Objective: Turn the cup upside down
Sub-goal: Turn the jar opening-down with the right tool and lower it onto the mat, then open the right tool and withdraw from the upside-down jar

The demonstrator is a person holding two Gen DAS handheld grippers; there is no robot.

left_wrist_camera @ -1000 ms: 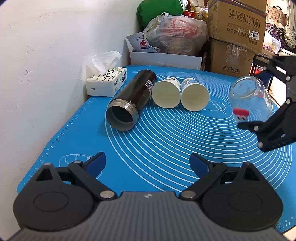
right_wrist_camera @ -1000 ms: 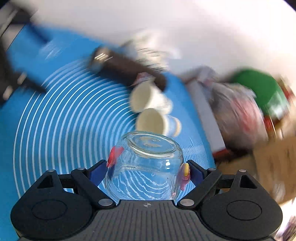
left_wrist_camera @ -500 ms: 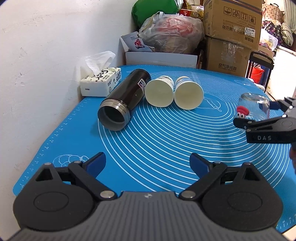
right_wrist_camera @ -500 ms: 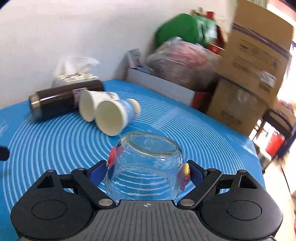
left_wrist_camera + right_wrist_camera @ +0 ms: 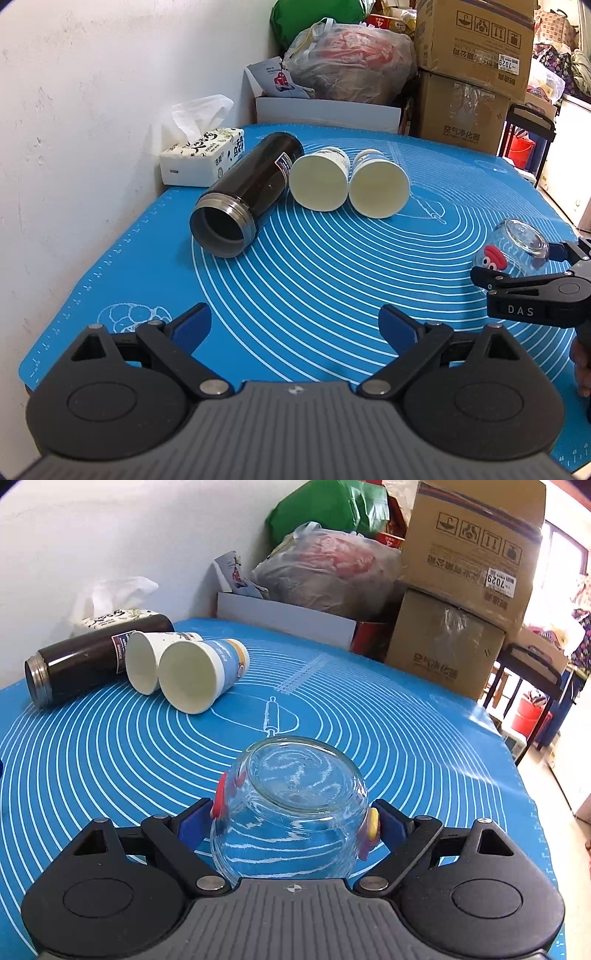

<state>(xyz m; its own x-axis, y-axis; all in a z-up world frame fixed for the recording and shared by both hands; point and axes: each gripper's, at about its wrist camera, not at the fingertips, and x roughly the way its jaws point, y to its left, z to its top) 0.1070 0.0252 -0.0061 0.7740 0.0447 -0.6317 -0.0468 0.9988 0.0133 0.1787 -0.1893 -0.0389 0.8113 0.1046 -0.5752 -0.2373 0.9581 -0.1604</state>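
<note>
A clear glass cup [image 5: 295, 808] with red and yellow stickers is upside down, base up, between the blue pads of my right gripper [image 5: 293, 823], which is shut on it low over the blue mat [image 5: 406, 746]. In the left wrist view the cup [image 5: 517, 247] and right gripper [image 5: 532, 280] are at the right edge of the mat. I cannot tell whether its rim touches the mat. My left gripper [image 5: 295, 325] is open and empty above the mat's near edge.
A black thermos [image 5: 243, 192] and two paper cups [image 5: 319, 181] [image 5: 378, 188] lie on their sides at the far left of the mat. A tissue box [image 5: 203, 155] sits by the wall. Cardboard boxes [image 5: 472, 74] and bags stand behind the table.
My right gripper has turned the cup from tilted to base-up and brought it down toward the mat at the right. My left gripper has barely moved.
</note>
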